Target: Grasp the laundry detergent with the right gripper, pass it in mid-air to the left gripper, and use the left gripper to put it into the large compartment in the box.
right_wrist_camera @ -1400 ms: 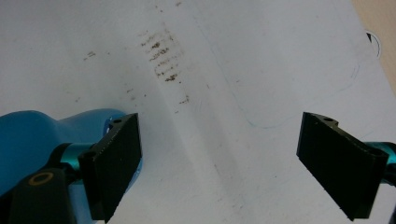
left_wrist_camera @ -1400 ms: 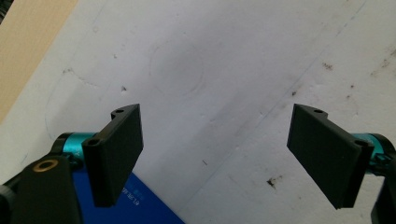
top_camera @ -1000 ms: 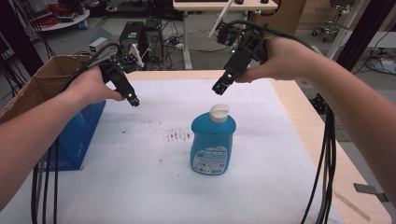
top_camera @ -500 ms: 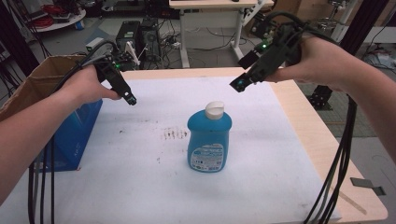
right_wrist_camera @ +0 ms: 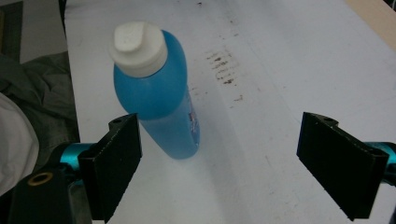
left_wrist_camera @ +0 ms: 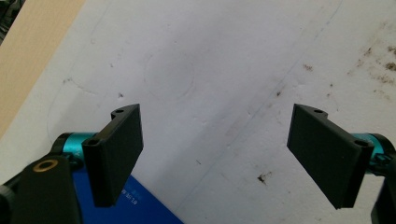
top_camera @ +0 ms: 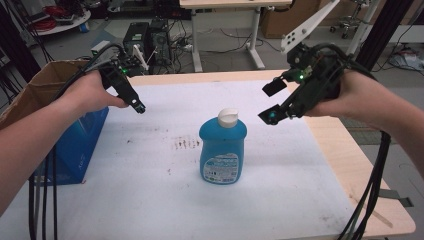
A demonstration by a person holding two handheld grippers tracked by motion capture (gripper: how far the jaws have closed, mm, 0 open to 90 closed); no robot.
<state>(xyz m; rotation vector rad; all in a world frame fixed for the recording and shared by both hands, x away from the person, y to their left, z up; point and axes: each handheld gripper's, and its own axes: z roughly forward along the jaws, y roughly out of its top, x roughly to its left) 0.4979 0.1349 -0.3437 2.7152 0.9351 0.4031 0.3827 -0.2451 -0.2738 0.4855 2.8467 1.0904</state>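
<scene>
Two black flat-jawed claws, left claw [top_camera: 137,106] and right claw [top_camera: 270,102], hang spread apart near the glossy blue white-capped bottle [top_camera: 222,150].

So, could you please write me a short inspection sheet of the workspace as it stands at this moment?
Surface: wooden table under a white sheet with brown stains near its middle.
Job's things: blue bottle with white cap, upright at the centre, held by neither gripper.
Clutter: blue box at the left edge; cardboard box beside it.
Grippers: left gripper in the air over the sheet, jaws open; right gripper raised to the right of the bottle, jaws open, nothing between them.
Cables: black bundles trail from both grippers along the forearms and off the near edge.
Surroundings: desk legs, computer towers and floor wiring behind the table.
</scene>
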